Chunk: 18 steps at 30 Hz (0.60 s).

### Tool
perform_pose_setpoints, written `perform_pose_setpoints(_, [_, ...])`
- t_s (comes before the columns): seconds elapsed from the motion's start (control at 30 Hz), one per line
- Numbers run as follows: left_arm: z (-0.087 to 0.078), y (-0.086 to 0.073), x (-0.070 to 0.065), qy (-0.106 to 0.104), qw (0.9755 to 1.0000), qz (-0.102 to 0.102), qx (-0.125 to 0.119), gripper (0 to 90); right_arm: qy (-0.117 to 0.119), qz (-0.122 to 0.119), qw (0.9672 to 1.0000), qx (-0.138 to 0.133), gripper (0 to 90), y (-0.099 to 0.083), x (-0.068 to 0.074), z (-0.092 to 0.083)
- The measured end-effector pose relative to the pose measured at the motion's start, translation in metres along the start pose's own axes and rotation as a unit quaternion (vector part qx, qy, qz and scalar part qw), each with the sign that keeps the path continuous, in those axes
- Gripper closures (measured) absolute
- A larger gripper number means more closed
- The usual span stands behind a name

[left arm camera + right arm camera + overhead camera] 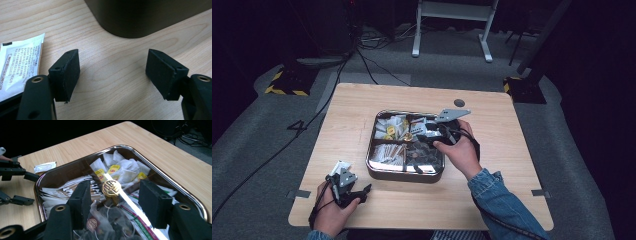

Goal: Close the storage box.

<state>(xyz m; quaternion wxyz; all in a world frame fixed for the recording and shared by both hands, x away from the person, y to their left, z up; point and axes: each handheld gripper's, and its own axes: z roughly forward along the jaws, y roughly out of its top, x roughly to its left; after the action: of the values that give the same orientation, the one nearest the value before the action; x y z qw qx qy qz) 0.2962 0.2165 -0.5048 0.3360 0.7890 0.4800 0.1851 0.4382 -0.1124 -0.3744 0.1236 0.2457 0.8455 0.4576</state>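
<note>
Inside the divided metal tray point(377, 172) lie sachets point(122, 171); both grippers' jaws gape

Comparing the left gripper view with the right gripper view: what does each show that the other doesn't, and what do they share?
Left gripper view alone: the tray's dark outer wall seen close, with the left gripper's open jaws over bare wood.

Right gripper view alone: the tray's inside, with tea bags, a gold knob on the divider, and the right gripper open above.

Both: the table, the tray, the white sachet beside it.
</note>
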Motion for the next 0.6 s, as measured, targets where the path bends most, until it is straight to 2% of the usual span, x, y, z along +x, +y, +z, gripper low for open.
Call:
perform_pose_setpoints(0.37, [0.000,0.000,0.000,0.000,1.0000,0.000,0.000,28.2,-0.029,0.035,0.9988,-0.018,45.1,-0.024,-0.030,-0.045])
perform_pose_setpoints(0.6, [0.000,0.000,0.000,-0.001,1.0000,-0.001,0.000,28.2,-0.052,0.044,0.9976,-0.010,44.8,-0.037,-0.044,-0.066])
